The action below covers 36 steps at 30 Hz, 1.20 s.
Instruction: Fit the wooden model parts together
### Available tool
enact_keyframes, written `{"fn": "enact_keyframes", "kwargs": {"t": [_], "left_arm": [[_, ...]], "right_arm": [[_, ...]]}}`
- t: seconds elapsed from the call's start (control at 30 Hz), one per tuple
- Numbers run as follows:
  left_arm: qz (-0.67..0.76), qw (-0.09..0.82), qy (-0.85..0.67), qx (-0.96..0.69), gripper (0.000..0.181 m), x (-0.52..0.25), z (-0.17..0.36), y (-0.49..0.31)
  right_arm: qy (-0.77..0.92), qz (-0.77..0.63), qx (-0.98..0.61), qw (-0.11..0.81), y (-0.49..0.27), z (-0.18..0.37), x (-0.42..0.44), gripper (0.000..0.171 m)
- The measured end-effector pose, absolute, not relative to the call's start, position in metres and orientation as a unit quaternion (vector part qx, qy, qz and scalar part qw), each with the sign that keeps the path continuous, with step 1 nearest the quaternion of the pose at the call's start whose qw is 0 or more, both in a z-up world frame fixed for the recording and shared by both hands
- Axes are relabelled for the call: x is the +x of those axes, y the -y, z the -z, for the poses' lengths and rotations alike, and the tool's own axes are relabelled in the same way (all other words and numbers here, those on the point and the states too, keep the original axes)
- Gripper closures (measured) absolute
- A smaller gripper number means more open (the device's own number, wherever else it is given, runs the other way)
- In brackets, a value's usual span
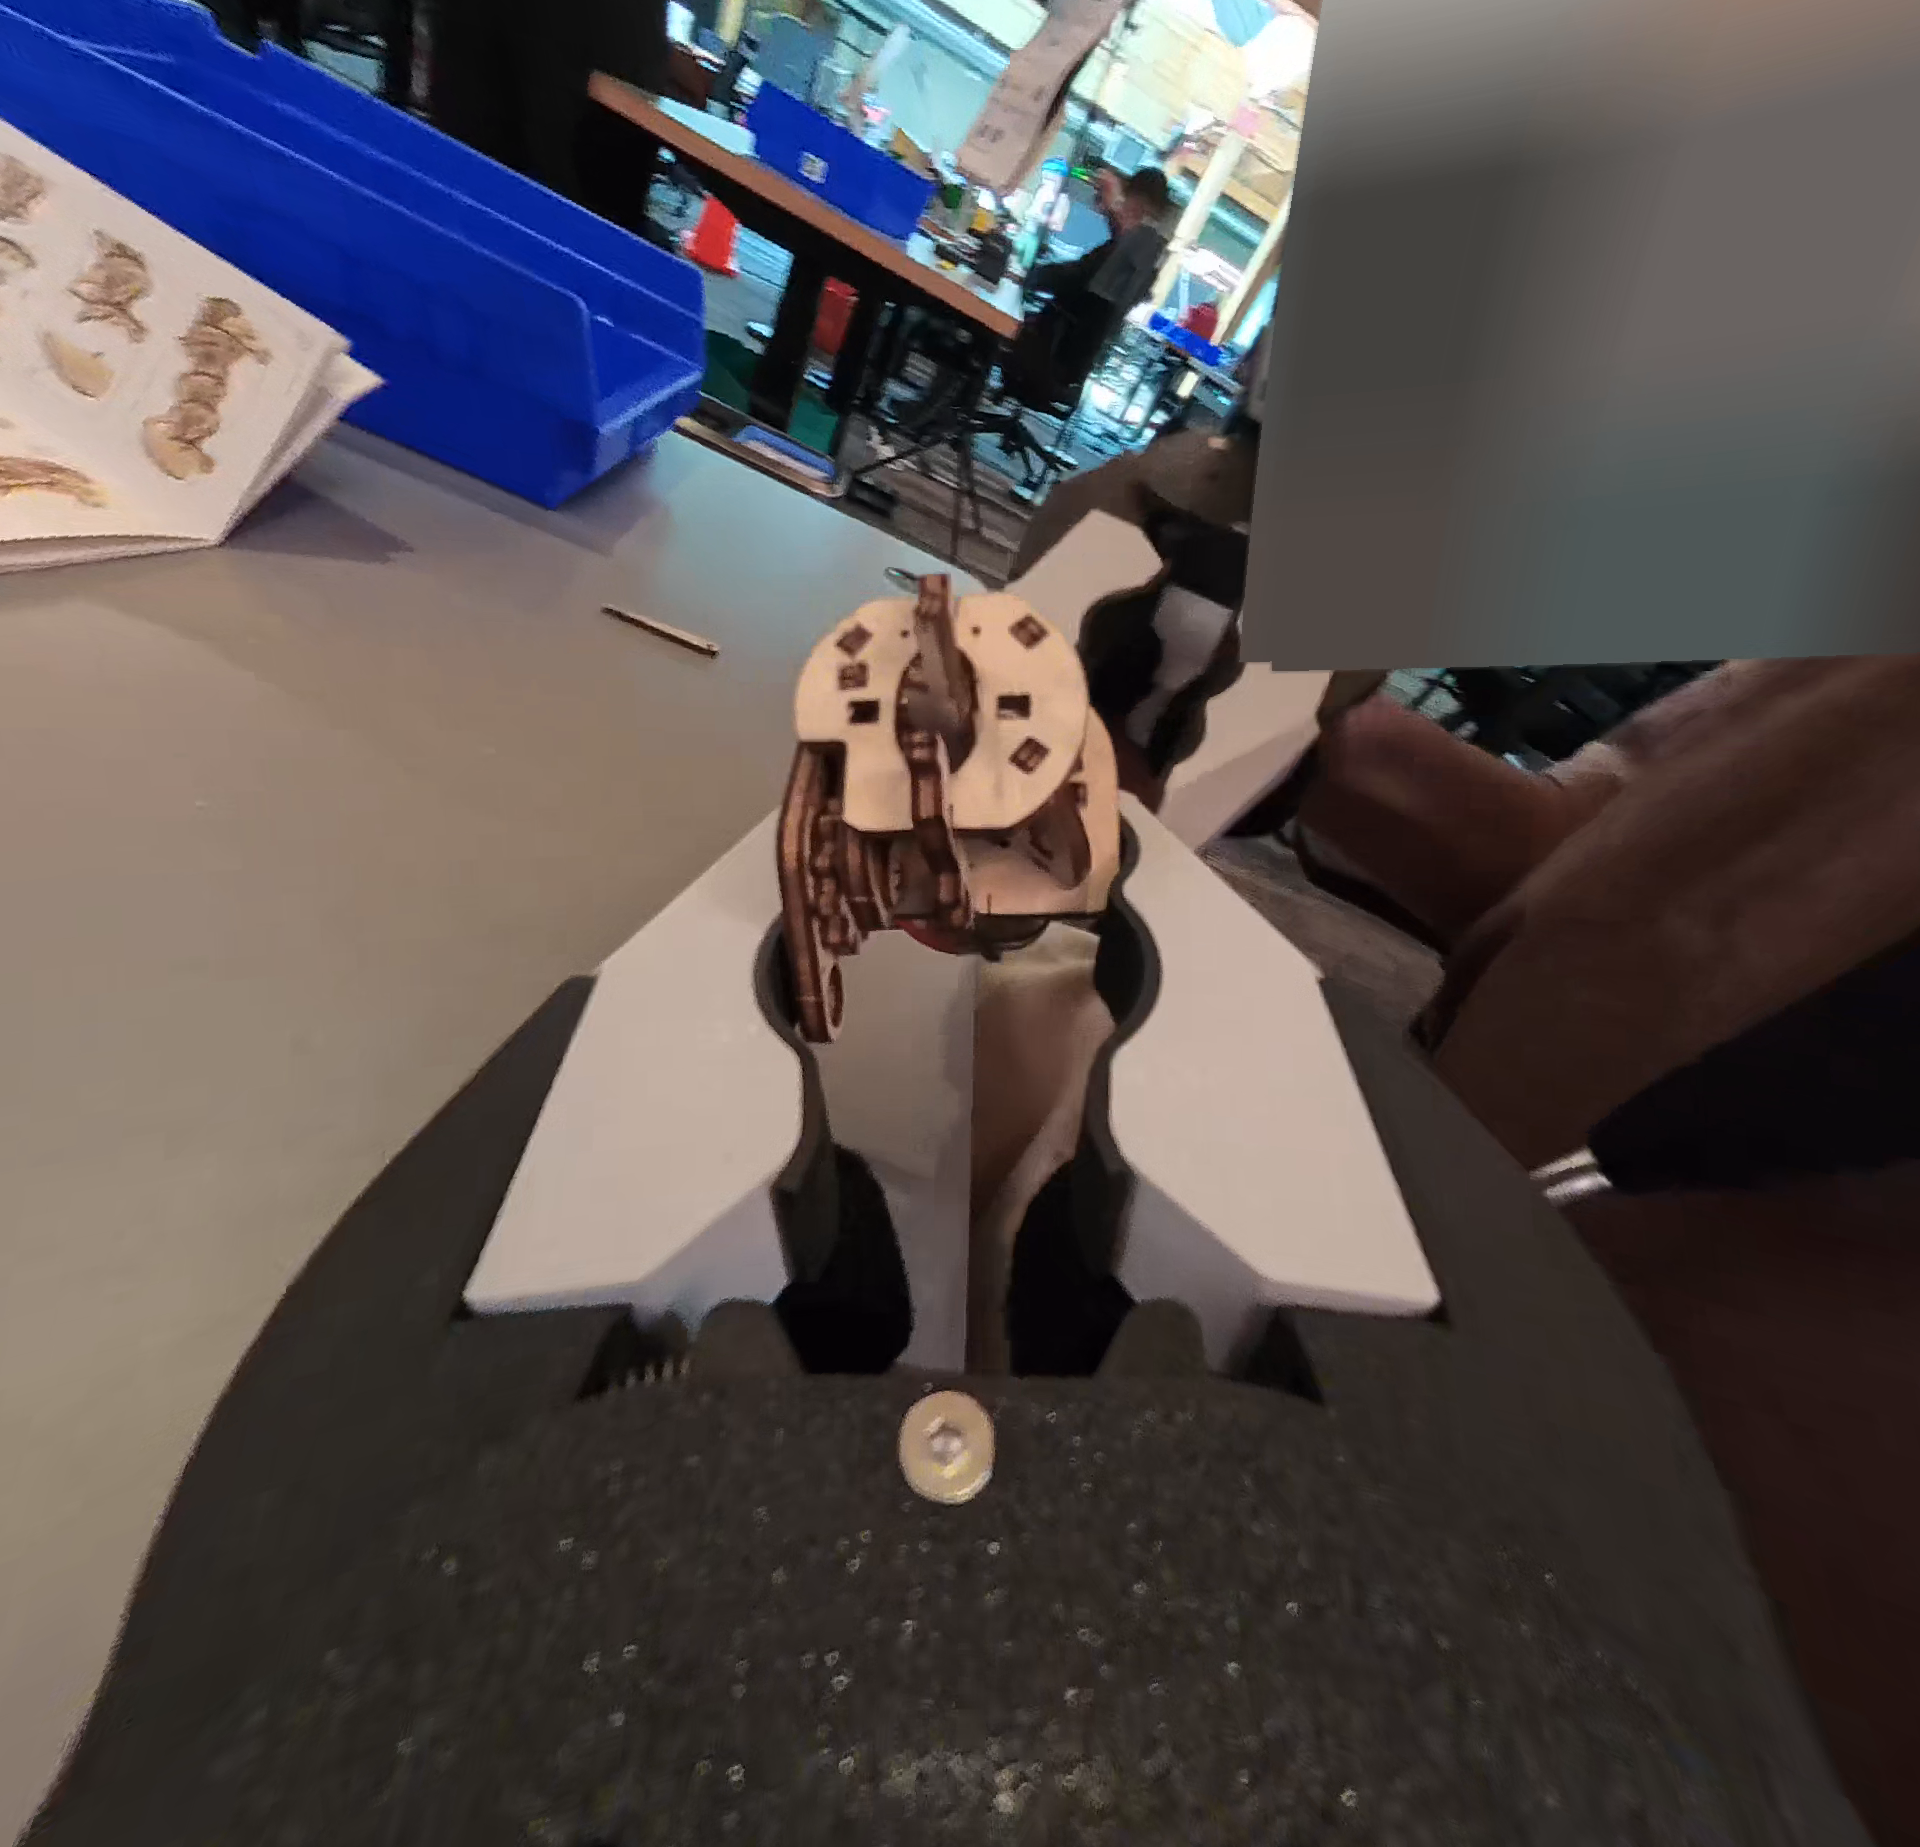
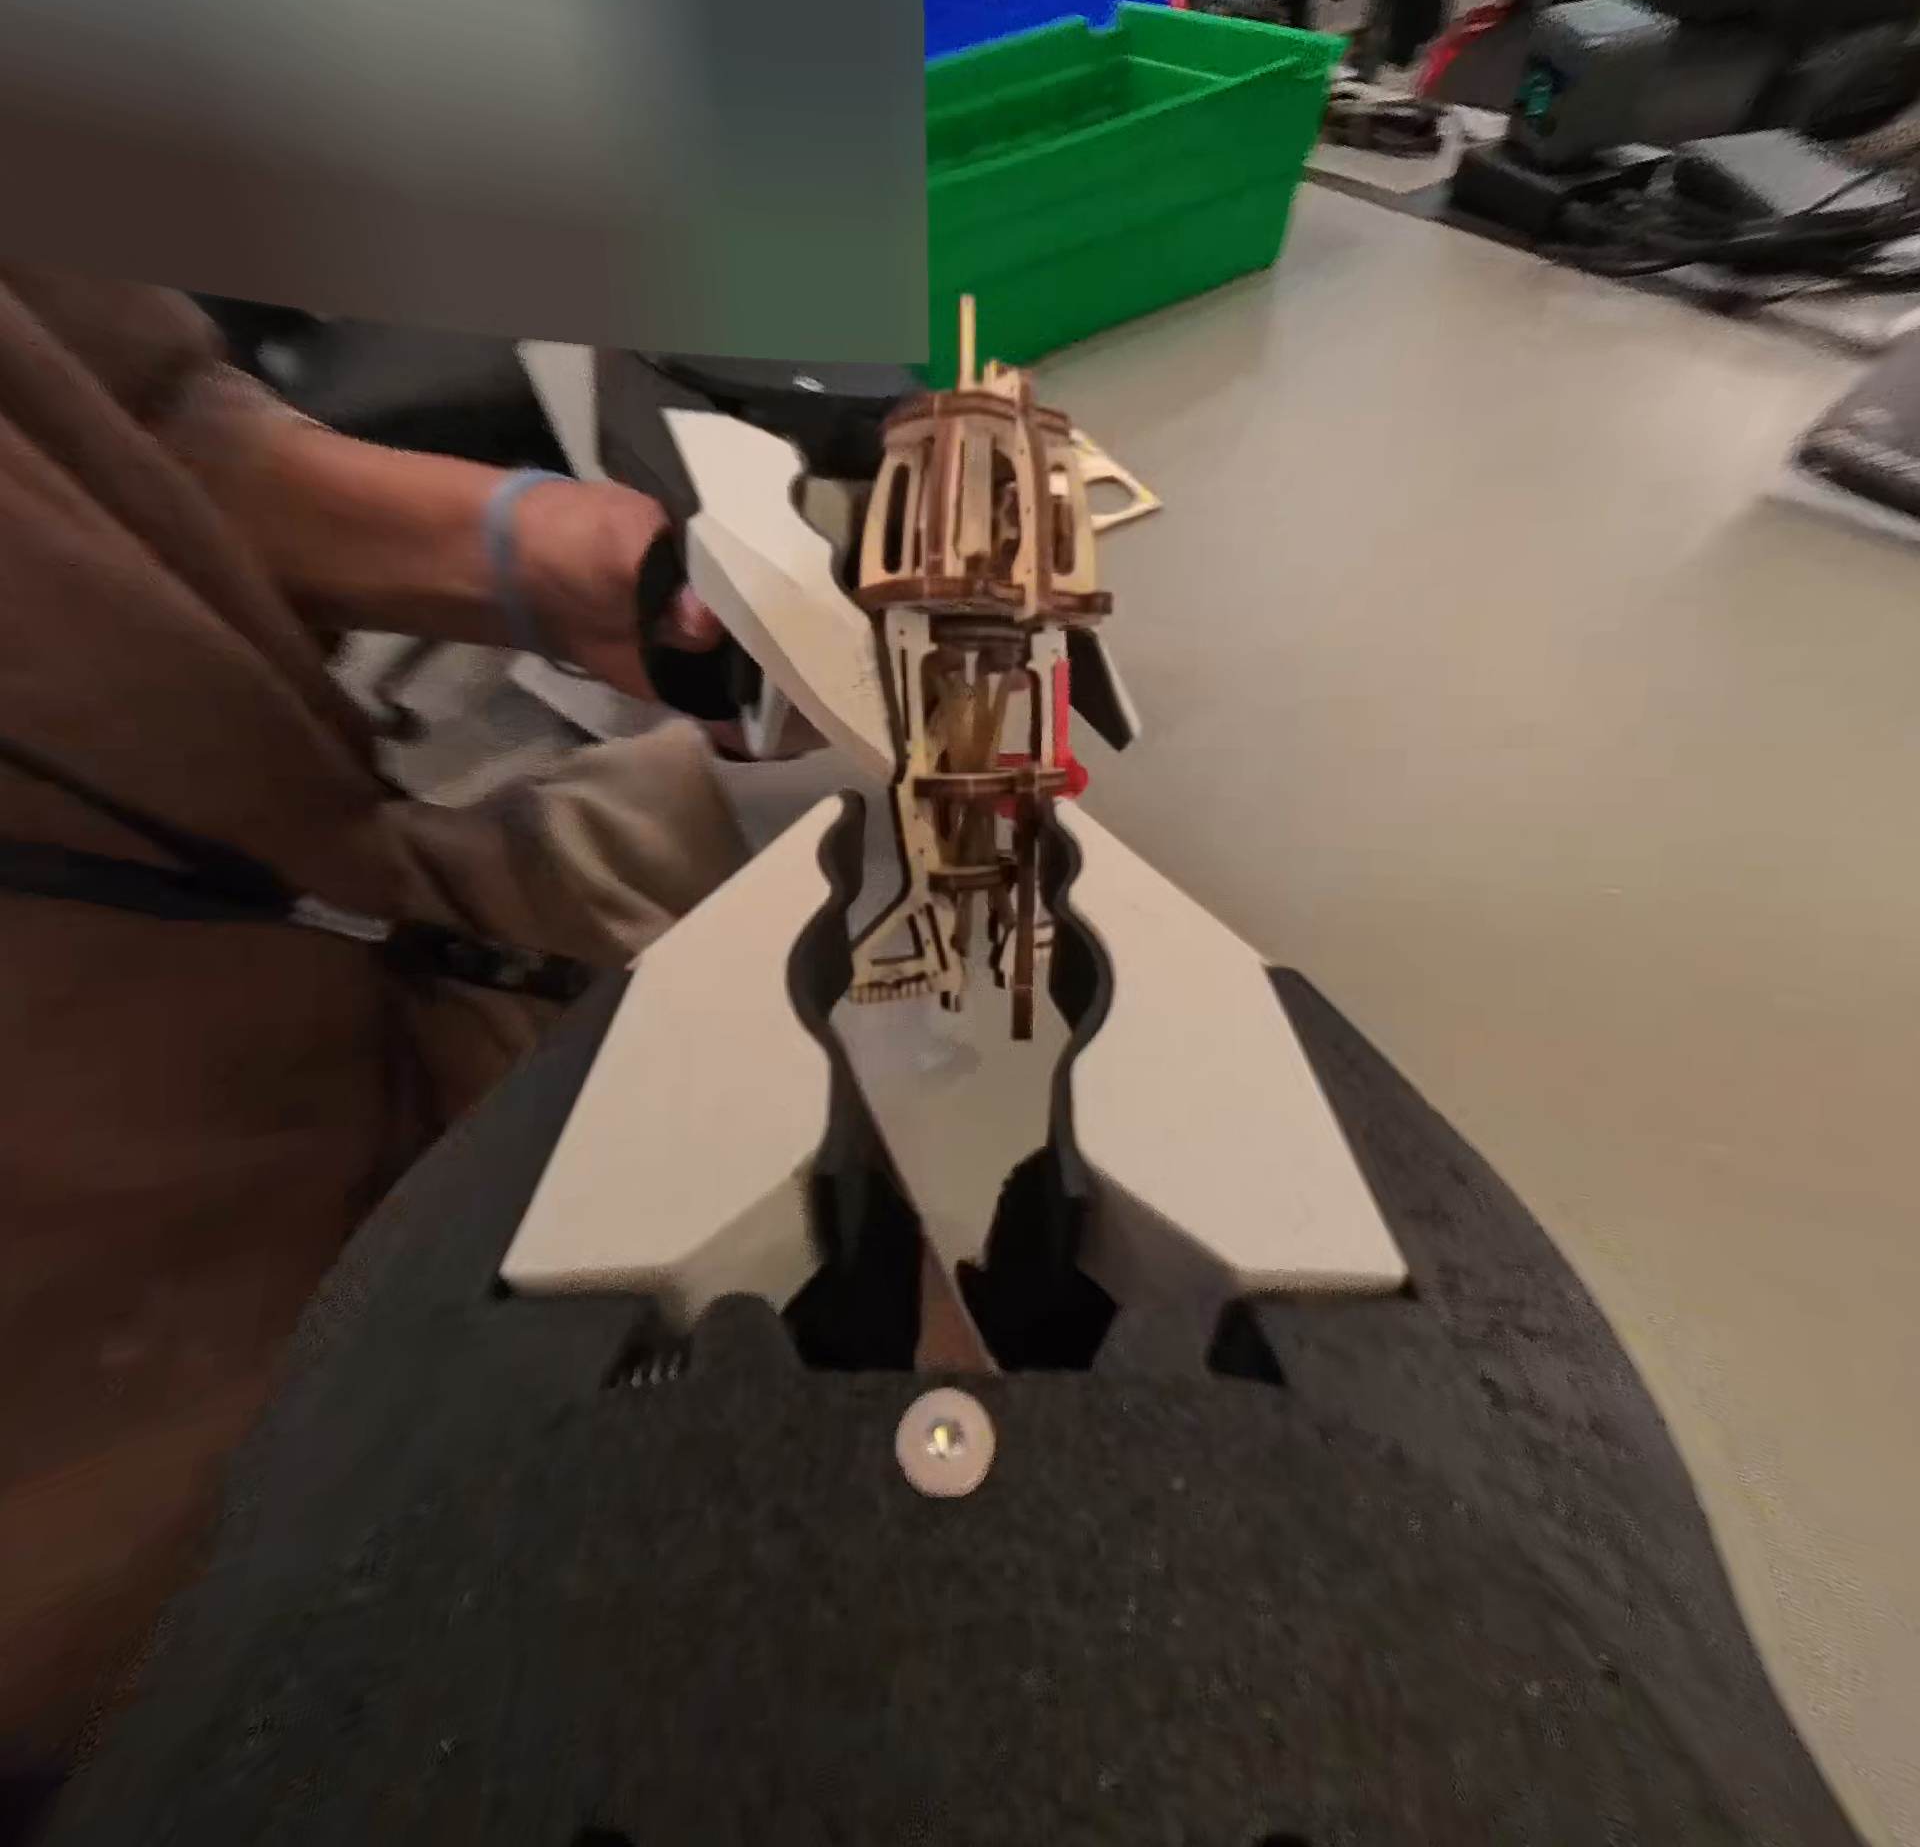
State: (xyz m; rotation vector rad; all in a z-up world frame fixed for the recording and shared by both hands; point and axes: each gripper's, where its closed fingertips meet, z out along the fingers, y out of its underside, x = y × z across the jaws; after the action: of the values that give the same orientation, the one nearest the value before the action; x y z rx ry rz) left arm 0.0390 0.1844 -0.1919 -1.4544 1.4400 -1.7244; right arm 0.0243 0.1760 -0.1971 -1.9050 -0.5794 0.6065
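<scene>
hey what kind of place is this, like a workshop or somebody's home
Most likely a shared workshop or lab, not a home: blue parts bins and a green bin sit on the grey worktable, with another cluttered workbench behind and cables piled nearby.

Looks like a workshop: grey bench [image 1: 312, 810] with blue bins [image 1: 416, 270] and a green bin [image 2: 1122, 166], cluttered worktables [image 1: 831, 208] behind, cables [image 2: 1714, 228] heaped across the floor.
</scene>
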Motion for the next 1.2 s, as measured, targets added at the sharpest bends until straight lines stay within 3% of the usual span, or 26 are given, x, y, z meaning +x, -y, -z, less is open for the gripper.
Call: {"fn": "enact_keyframes", "kwargs": {"t": [0.1,0.33,0.9,1.2], "left_arm": [[0.642,0.22,-0.524,-0.515,0.132,0.035,0.189,-0.185],[0.655,0.196,-0.546,-0.484,0.132,0.029,0.187,-0.172],[0.672,0.165,-0.556,-0.461,0.132,0.027,0.187,-0.155],[0.72,0.107,-0.482,-0.488,0.132,0.03,0.184,-0.166]], "right_arm": [[0.22,-0.32,-0.777,0.495,-0.172,0.193,0.024,0.141],[0.22,-0.358,-0.766,0.486,-0.169,0.193,0.024,0.168],[0.251,-0.454,-0.759,0.394,-0.152,0.201,0.016,0.169],[0.169,-0.51,-0.733,0.417,-0.163,0.191,0.021,0.166]]}}
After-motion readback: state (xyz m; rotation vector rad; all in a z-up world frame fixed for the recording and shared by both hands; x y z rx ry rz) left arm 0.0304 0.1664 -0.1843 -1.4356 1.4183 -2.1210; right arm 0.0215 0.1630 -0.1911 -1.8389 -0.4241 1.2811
